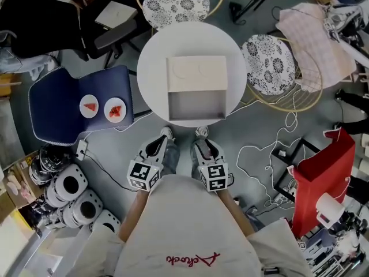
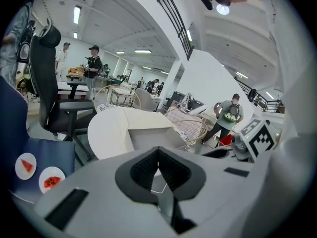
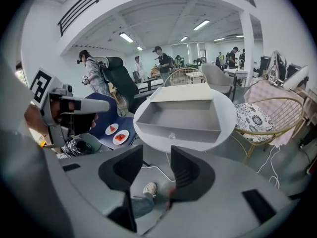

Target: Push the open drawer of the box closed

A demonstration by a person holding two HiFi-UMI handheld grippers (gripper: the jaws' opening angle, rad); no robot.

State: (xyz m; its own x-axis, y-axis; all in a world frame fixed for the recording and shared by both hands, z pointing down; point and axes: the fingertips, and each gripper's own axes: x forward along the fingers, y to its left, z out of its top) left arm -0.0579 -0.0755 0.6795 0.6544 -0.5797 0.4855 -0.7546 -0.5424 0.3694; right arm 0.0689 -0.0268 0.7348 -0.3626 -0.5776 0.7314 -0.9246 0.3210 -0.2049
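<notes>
A white box (image 1: 196,72) lies on a round white table (image 1: 153,56). Its grey drawer (image 1: 196,104) is pulled out toward me, empty, with a small knob on its front (image 3: 172,136). Both grippers hang low near my body, short of the table's near edge and touching nothing. My left gripper (image 1: 155,147) has its pads meeting at the tips (image 2: 158,150), and the box (image 2: 148,128) lies beyond them. The right gripper (image 1: 206,146) stands open (image 3: 157,155), with only the floor and a shoe showing in the gap. It points at the drawer (image 3: 178,120).
A blue chair (image 1: 57,105) left of the table carries two plates of red food (image 1: 102,108). Patterned wire chairs stand behind (image 1: 176,4) and right (image 1: 268,62) of the table. Cables (image 1: 271,154) trail across the floor. A red bag (image 1: 323,172) stands at right; people are in the background.
</notes>
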